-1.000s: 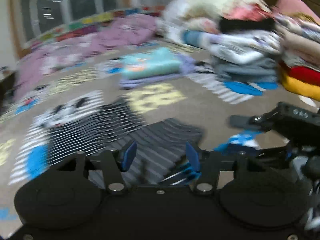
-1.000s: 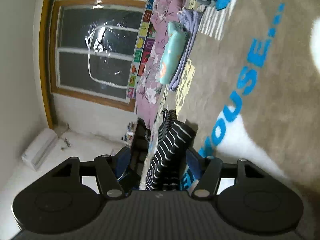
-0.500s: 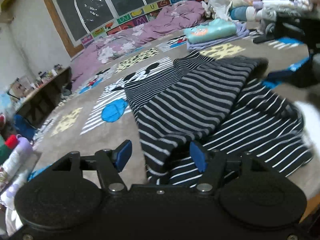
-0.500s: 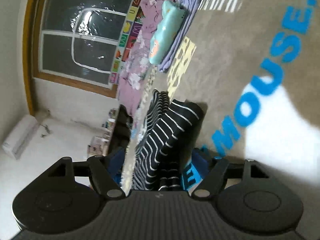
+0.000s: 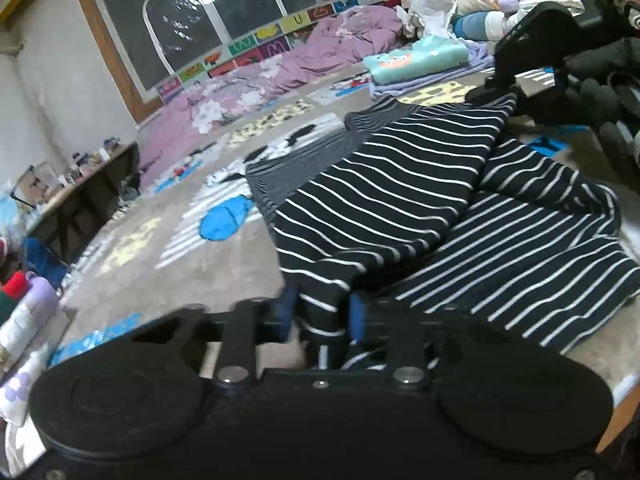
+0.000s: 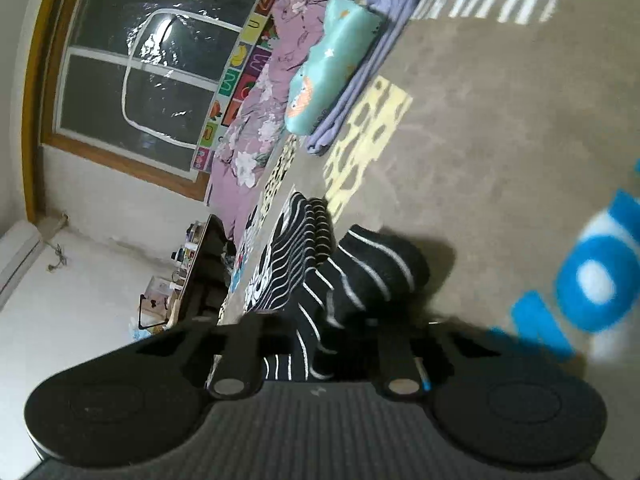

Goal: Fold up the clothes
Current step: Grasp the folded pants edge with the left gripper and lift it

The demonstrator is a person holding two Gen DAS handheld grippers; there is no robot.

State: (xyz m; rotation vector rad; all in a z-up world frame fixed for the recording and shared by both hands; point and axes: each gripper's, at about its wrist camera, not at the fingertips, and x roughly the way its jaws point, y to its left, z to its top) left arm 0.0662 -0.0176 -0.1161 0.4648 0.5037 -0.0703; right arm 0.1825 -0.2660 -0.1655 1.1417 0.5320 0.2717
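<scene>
The striped shirt lies on the brown blanket with one side already flipped over the rest, so the fold has begun but is not done. The left gripper is closing on its near edge, cloth between the jaws. The right gripper has pinched the far end tight, and more folds are likely needed.

The left wrist camera sits low behind the left gripper, close above the patterned blanket, and faces along the fingers across the striped garment toward the window. The right wrist camera sits behind the right gripper, rolled strongly sideways, so that the blanket fills the right half of its frame and the window stands at upper left. Both views share the striped garment, the folded teal pile, the purple bedding and the window. The right gripper itself appears at the right edge of the left view.
</scene>
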